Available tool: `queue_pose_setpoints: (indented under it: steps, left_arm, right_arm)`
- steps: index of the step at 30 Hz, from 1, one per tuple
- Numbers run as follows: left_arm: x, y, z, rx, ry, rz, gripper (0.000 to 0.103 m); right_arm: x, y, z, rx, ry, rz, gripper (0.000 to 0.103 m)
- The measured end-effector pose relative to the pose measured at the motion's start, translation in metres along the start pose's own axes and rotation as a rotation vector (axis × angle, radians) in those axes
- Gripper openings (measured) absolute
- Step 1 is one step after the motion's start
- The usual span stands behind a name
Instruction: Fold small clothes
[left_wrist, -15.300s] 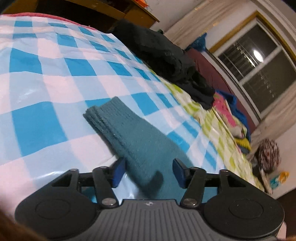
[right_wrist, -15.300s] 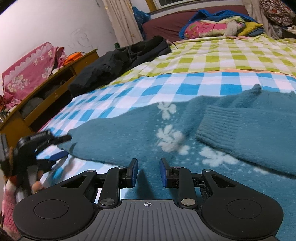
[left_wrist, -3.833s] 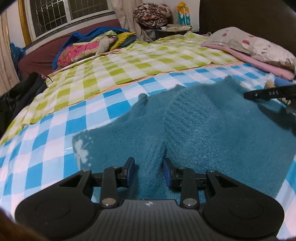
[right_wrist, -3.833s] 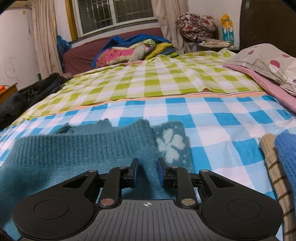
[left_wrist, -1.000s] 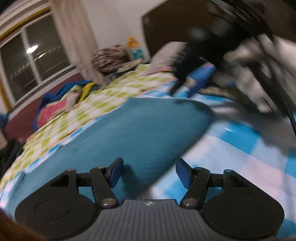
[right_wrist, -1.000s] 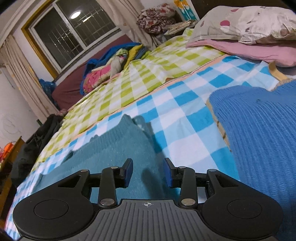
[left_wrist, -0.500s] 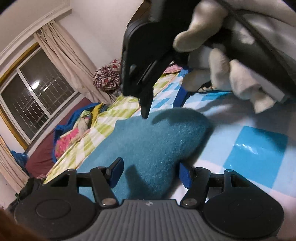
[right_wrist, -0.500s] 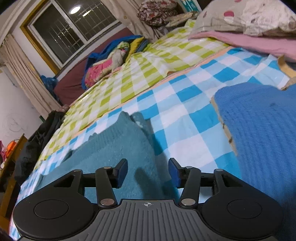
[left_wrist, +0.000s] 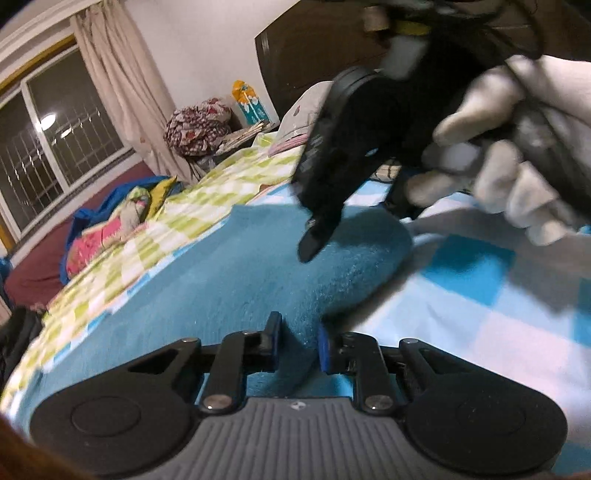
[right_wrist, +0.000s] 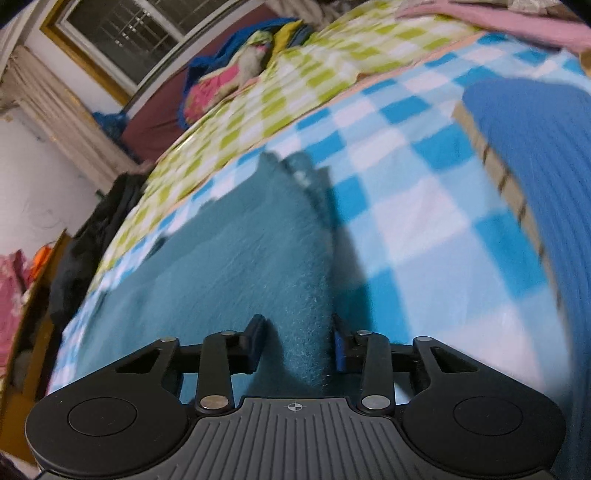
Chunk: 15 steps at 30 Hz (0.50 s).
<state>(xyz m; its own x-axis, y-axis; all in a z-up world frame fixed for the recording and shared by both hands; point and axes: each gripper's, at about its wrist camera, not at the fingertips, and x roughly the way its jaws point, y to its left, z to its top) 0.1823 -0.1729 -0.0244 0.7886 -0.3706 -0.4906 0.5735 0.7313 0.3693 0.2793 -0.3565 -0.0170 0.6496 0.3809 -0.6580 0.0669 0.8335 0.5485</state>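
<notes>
Left wrist view puts our left gripper (left_wrist: 298, 345) at the near corner of the teal sweater (left_wrist: 207, 295), jaws just closed narrow on a pinch of knit. The sweater lies on the blue-checked sheet (left_wrist: 461, 314), stretching away leftward. Our right gripper (right_wrist: 300, 343), closing but not yet clamped, straddles the adjoining edge.

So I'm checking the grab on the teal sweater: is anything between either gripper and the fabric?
Nothing visible. The left gripper, jaws just closing, pinches the teal sweater's edge; the right gripper, also closing, straddles its edge without clearly pressing.
</notes>
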Motion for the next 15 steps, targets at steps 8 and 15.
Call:
queue_pose_setpoints:
  steps: [8,15]
  left_arm:
    - [-0.053,-0.013,-0.032,0.103,-0.070,-0.051,0.055]
    - [-0.043,-0.040,-0.029,0.241,-0.130,-0.043,0.084]
  right_arm:
    - [-0.047,0.006,-0.053,0.034,0.019,0.040,0.035]
    - [-0.049,-0.008,-0.049,0.115,-0.066,0.022,0.047]
